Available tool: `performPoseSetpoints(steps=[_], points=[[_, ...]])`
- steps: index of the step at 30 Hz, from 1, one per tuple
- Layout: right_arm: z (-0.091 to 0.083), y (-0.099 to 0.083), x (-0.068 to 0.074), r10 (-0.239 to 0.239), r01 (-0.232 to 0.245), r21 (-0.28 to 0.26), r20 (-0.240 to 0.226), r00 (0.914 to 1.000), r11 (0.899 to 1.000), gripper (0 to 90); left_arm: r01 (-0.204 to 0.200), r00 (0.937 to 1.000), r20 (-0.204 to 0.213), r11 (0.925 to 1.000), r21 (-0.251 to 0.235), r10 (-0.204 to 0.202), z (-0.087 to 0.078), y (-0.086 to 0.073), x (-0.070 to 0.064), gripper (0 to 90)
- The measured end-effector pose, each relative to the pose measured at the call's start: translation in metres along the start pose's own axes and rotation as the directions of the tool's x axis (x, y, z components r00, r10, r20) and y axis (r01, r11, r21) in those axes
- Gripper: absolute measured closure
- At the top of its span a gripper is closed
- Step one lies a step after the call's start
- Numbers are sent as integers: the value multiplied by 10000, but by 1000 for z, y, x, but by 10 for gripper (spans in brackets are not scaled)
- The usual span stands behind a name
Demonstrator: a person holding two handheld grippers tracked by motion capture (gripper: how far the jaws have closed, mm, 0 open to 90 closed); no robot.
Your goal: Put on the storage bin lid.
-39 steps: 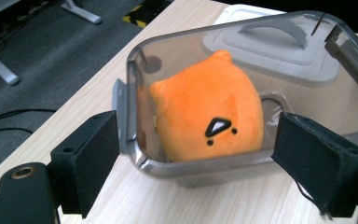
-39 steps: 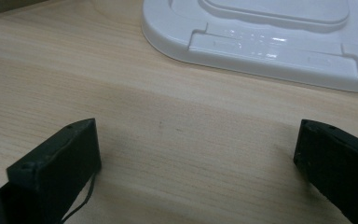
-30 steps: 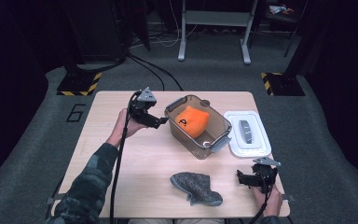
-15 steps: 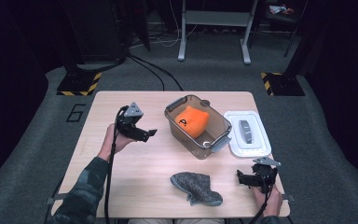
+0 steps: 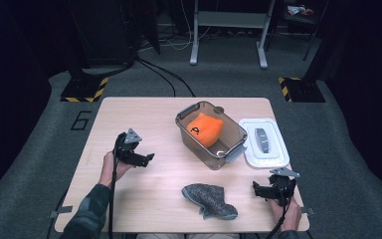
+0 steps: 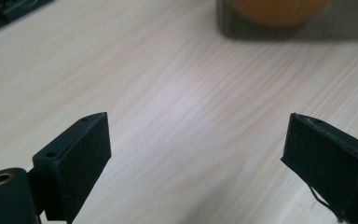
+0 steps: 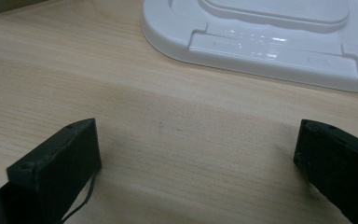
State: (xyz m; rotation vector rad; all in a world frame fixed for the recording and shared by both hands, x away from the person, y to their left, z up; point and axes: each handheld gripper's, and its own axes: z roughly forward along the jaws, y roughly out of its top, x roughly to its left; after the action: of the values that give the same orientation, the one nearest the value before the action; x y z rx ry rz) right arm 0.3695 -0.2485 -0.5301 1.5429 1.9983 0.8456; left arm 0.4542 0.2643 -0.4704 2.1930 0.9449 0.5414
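Note:
An orange cloth item [image 5: 205,129] lies inside a clear brown plastic box [image 5: 233,150] near the table's middle. Its white lid [image 5: 263,143] rests flat just to the right. A grey sock [image 5: 210,200] lies near the front edge. My left gripper [image 5: 144,159] hovers over the table's left half, open and empty, its jaws wide apart over bare wood [image 6: 196,140], with the box [image 6: 303,25] blurred ahead. My right gripper [image 5: 258,190] sits low at the front right corner, open and empty, facing the lid [image 7: 270,37].
The wooden table [image 5: 139,119] stands on grey carpet. Black cables and a metal stand's legs [image 5: 229,40] lie on the floor behind. Yellow-black striped bases [image 5: 84,89] flank the far corners.
My left gripper has drawn back from beside the box toward the front left of the table, lower down. The right gripper has stayed put.

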Motion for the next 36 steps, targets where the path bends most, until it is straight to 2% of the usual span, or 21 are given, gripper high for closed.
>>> performPoseSetpoints(steps=[3,4,6,7,8,9,11,12,15,16,17,19,24,28,29,31,32,34,35,36], points=[[0,0,0,2,-2,2,-1,10000,10000,0,277,9996,-64,9987,429,-275,7,-16,2,62],[0,0,0,3,-3,2,1,10000,10000,0,403,9990,-228,9982,456,-393,11,-21,2,55],[0,0,0,3,-3,2,2,10000,10000,0,554,9985,-10,9934,1007,-555,16,-26,4,46],[0,0,0,4,-4,3,0,10000,10000,0,712,9974,-9,9913,1109,-715,19,-29,5,33],[0,0,0,4,-4,2,0,10000,10000,0,758,9971,-72,9895,1231,-755,21,-32,6,29],[0,0,0,3,-3,4,1,10000,10000,0,769,9968,-309,9906,1128,-738,22,-36,5,32],[0,0,0,-14,14,-4,-2,10000,10000,0,703,9970,-422,9896,1253,-655,26,-42,4,47],[0,0,0,-20,20,-6,-8,10000,10000,0,973,9951,-274,9881,1188,-947,27,-44,5,28],[0,1,0,-23,23,11,-47,10000,10000,0,1423,9897,-257,9874,694,-1409,28,-51,8,25],[1,1,-1,-84,84,-2,-80,9999,10000,0,1429,9896,-256,9883,538,-1417,28,-53,9,18],[1,2,-2,-144,145,9,-114,9998,9999,0,1407,9899,-201,9899,152,-1404,28,-58,11,9],[2,2,-2,-105,105,-17,-185,9998,9999,0,1610,9862,-430,9867,208,-1600,26,-60,14,10],[2,2,0,-44,44,9,-88,10000,10000,0,1511,9875,-483,9884,174,-1501,27,-59,14,10],[2,2,0,-47,47,8,-74,10000,10000,0,1585,9854,-651,9873,90,-1576,28,-58,12,7],[2,2,0,-58,58,12,-93,9999,10000,0,1429,9879,-656,9893,278,-1408,27,-58,14,6],[2,2,-1,-140,140,12,-204,9997,9999,0,1631,9844,-709,9864,208,-1612,28,-58,14,7],[2,3,-2,-177,178,51,-236,9996,9998,0,1615,9849,-684,9864,291,-1592,28,-57,15,7],[1,3,-3,-229,233,149,-256,9994,9996,0,1757,9820,-742,9841,241,-1735,29,-57,15,6],[1,4,-3,-279,285,258,-237,9993,9993,0,1702,9832,-724,9850,290,-1678,29,-57,16,6],[1,4,-3,-223,231,325,-254,9994,9992,0,1803,9811,-749,9834,195,-1784,29,-57,15,6]])
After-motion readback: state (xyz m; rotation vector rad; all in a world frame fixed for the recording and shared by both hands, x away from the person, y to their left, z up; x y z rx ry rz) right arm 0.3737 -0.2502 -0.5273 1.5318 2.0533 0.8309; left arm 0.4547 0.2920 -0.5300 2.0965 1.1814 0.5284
